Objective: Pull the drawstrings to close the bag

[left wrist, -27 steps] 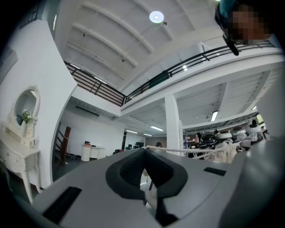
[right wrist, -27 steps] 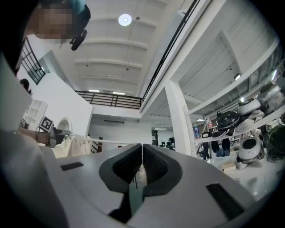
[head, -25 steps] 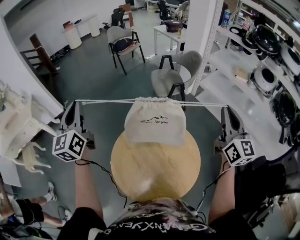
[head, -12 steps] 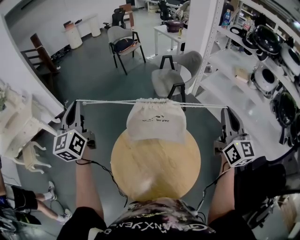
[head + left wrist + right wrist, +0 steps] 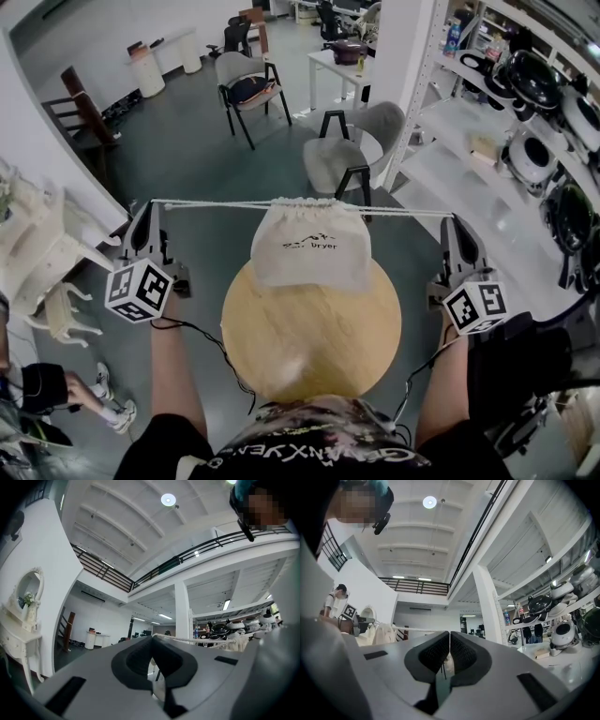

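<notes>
The cream cloth bag (image 5: 311,248), with small dark print on its front, hangs at the far edge of the round wooden tabletop (image 5: 309,337), its mouth gathered tight. Its white drawstrings (image 5: 216,203) run taut sideways. The left tool (image 5: 150,206) and right tool (image 5: 453,218) are each clamped on an end.

A round wooden table (image 5: 309,342) fills the middle of the head view. At its 12 o'clock stands a grey chair (image 5: 339,161) on black legs. Farther out, near 11 o'clock, is a second grey chair (image 5: 246,86) with a dark cushion. A white table (image 5: 323,62) far off at 12 o'clock carries a dark pot (image 5: 345,51). White shelving (image 5: 459,176) runs from 1 to 3 o'clock — black pans (image 5: 534,80) sit on it. Ornate white furniture (image 5: 42,253) stands at 9 o'clock, and a dark wooden chair (image 5: 82,111) at 10.
</notes>
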`<state>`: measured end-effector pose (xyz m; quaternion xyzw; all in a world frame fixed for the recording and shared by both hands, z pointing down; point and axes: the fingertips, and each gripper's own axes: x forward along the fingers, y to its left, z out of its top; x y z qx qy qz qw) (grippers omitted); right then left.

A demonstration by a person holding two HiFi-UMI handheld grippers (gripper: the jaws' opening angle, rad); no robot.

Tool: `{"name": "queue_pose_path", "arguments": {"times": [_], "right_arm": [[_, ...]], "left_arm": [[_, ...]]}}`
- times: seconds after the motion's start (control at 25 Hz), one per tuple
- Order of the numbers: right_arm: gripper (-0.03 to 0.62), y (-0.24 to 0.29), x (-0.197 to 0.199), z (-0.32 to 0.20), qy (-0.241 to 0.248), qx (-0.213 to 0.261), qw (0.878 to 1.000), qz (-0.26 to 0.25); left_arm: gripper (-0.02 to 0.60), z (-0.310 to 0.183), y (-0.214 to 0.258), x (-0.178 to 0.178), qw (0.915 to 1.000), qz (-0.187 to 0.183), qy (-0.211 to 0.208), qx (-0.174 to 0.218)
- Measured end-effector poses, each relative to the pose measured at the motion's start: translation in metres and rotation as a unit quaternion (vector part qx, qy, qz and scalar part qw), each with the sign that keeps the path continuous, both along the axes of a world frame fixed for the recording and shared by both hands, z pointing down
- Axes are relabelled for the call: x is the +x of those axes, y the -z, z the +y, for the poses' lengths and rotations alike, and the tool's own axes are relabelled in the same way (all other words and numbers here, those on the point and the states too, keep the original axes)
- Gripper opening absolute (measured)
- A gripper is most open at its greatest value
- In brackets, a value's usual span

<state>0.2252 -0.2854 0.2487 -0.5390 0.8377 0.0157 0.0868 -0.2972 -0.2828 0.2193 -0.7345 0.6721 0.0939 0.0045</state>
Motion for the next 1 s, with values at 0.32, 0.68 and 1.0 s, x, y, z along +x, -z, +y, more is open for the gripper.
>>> {"name": "queue_pose_path", "arguments": {"times": [0.32, 0.68, 1.0], "right_arm": [[0.008, 0.0002, -0.0020, 0.0011, 0.000, 0.000, 1.000, 0.003], [0.008, -0.0011, -0.0009, -0.0030, -0.002, -0.001, 1.000, 0.007], [0.008, -0.0003, -0.0016, 0.0008, -0.003, 0.002, 1.000, 0.009]], "left_arm": [[0.017, -0.0007, 0.0002, -0.0019, 1.0000, 0.001, -0.002, -0.004], [0.017, -0.0058, -0.0004, -0.0008, 1.0000, 0.000, -0.004, -0.008], [0.017, -0.0065, -0.0029, -0.0014, 0.9999, 0.001, -0.004, -0.011]]}}
